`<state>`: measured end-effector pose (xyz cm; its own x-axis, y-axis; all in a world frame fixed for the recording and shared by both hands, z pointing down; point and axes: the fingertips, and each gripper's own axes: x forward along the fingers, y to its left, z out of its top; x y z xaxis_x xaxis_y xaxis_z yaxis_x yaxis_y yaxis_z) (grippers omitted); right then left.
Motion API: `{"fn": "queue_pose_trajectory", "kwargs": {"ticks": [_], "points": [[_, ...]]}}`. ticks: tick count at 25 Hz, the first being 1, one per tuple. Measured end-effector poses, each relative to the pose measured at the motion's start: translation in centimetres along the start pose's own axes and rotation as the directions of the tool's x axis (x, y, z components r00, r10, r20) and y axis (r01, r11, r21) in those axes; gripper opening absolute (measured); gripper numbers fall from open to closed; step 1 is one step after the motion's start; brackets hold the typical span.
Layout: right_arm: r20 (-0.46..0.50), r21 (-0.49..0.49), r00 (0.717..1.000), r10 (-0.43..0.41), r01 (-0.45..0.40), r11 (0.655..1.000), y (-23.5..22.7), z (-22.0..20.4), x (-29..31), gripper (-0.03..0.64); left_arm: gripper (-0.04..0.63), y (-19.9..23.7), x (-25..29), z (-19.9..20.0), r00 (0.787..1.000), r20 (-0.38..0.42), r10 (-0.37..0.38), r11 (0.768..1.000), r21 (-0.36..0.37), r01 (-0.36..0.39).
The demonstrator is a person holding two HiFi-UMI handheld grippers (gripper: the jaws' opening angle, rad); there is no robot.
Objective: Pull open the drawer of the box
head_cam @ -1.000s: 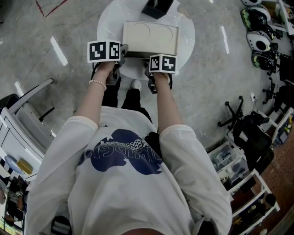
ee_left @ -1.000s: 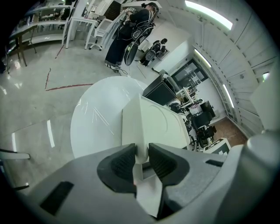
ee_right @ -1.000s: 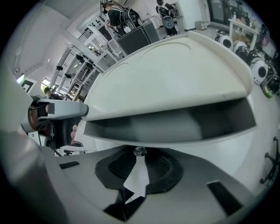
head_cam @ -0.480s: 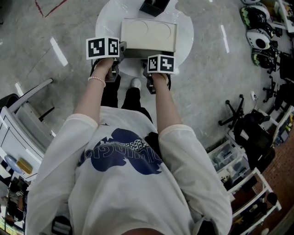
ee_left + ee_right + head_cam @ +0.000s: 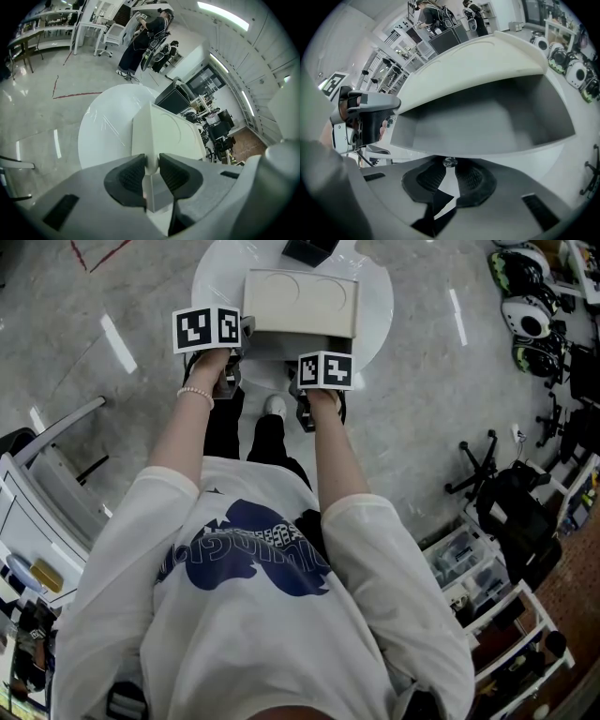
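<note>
We are pinching the drawer [image 5: 487,117] by its tiny knob [image 5: 450,161] with the right gripper [image 5: 449,167] (left gripper [image 5: 152,161] clamping the box [image 5: 164,126]), risking a slip.

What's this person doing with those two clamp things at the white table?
A person holds a gripper in each hand at a round white table. The left gripper has its jaws clamped on a corner of the box. The right gripper pinches the small knob of the drawer, which stands partly open and looks empty.
</note>
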<state>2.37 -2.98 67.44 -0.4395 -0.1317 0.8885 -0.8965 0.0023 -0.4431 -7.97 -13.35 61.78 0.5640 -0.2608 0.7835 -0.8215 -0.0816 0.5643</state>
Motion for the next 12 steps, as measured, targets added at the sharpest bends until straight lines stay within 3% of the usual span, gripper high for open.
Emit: {"fn": "queue_pose_trajectory", "kwargs": {"ticks": [12], "points": [[-0.012,0.003,1.0,0.008,-0.008,1.0,0.2,-2.7,-0.4,0.054,0.104,0.1,-0.3,0.0,1.0,0.018,0.003,1.0,-0.016,-0.002]]}}
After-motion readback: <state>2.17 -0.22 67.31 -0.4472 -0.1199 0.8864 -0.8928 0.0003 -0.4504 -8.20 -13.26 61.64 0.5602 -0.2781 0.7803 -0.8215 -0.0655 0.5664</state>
